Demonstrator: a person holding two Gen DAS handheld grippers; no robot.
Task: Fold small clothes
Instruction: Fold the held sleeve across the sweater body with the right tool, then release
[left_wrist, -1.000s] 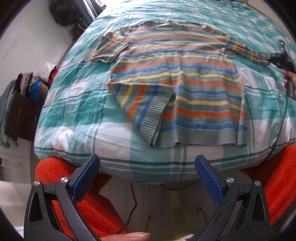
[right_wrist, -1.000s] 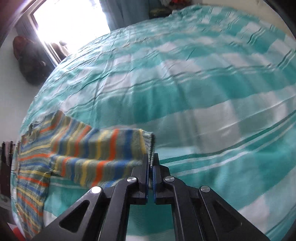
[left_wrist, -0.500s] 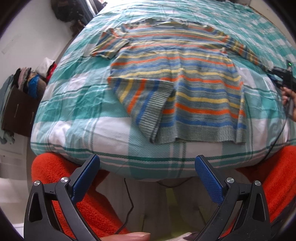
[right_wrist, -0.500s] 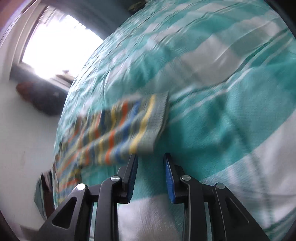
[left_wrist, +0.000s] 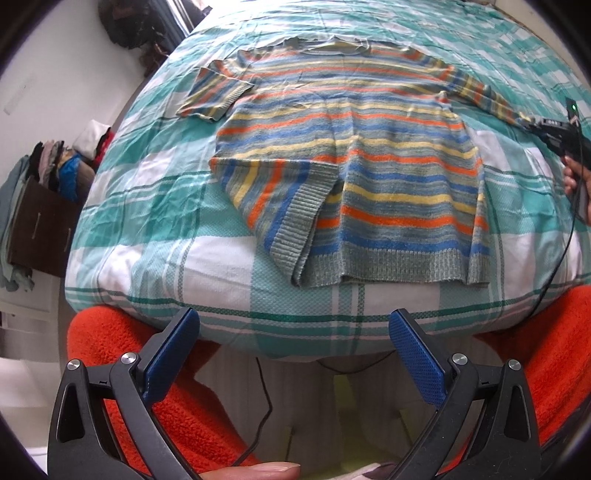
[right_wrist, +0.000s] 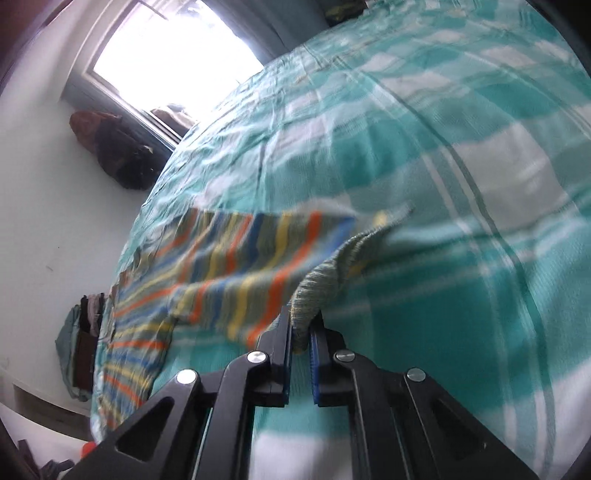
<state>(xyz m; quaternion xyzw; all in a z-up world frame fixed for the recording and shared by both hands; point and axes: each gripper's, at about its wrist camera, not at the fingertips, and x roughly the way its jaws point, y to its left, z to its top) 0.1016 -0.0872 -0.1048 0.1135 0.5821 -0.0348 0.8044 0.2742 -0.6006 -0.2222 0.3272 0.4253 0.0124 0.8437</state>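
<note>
Sleeve cuff (right_wrist: 314, 295) pinched between right gripper (right_wrist: 300, 341) fingers.

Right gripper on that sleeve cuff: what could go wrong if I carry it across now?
The right gripper pinches only the ribbed edge of the sleeve cuff, so a quick pull could slip it free. The striped sweater lies loose on the checked bedspread, and the left gripper hangs open off the bed edge, pinning nothing, so the body may drag or bunch. The lower left corner is already folded over and could come undone.
</note>
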